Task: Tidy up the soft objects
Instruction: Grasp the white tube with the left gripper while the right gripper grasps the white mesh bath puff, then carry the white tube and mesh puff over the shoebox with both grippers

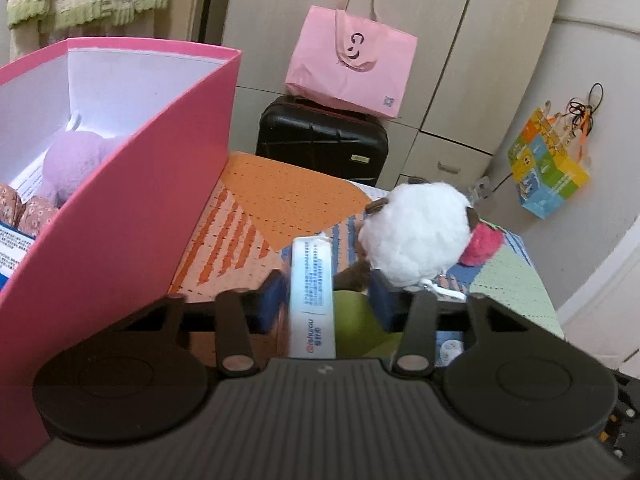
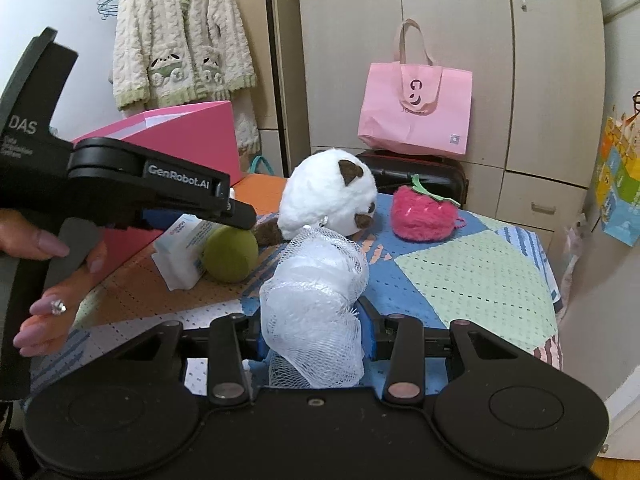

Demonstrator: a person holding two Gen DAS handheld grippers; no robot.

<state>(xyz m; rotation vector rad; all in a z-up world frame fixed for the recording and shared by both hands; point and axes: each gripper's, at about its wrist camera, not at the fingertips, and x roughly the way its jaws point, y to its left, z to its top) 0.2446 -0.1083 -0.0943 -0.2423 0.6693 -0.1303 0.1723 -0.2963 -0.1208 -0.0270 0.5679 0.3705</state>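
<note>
2 grippers in play over a patchwork table cover (image 2: 472, 276). Far left in the left wrist view: pink box (image 1: 132, 216) standing open, with a lilac plush (image 1: 68, 164) and floral-print pieces (image 1: 24, 208) inside it. Left gripper (image 1: 328, 300), fingers spread apart, straddles a tissue pack (image 1: 314, 300) standing on edge between them; whether either blue pad (image 1: 276, 296) touches the pack cannot be told. A green ball (image 1: 356, 316) lies just right of the pack, also inside the finger span. At 1 o'clock from that gripper sits a white plush with brown ears (image 1: 420, 232), a pink fuzzy strawberry (image 1: 482, 246) touching its right side. Behind, at 12 o'clock, a black suitcase (image 1: 320, 140) carries a pink tote bag (image 1: 352, 68). Right wrist view: the person's left hand (image 2: 56, 280) wraps the left gripper's handle at 9 o'clock, its tips over the pack and ball. Right gripper (image 2: 316, 332) clenched on a white mesh bath pouf (image 2: 316, 300), which bulges up between the blue pads. White plush at 12 o'clock from the pouf, strawberry at 1 o'clock, both on the cover. Cream fleece jacket (image 2: 180, 36) hangs at 11 o'clock; colourful paper bag (image 2: 618, 188) at 3 o'clock.
</note>
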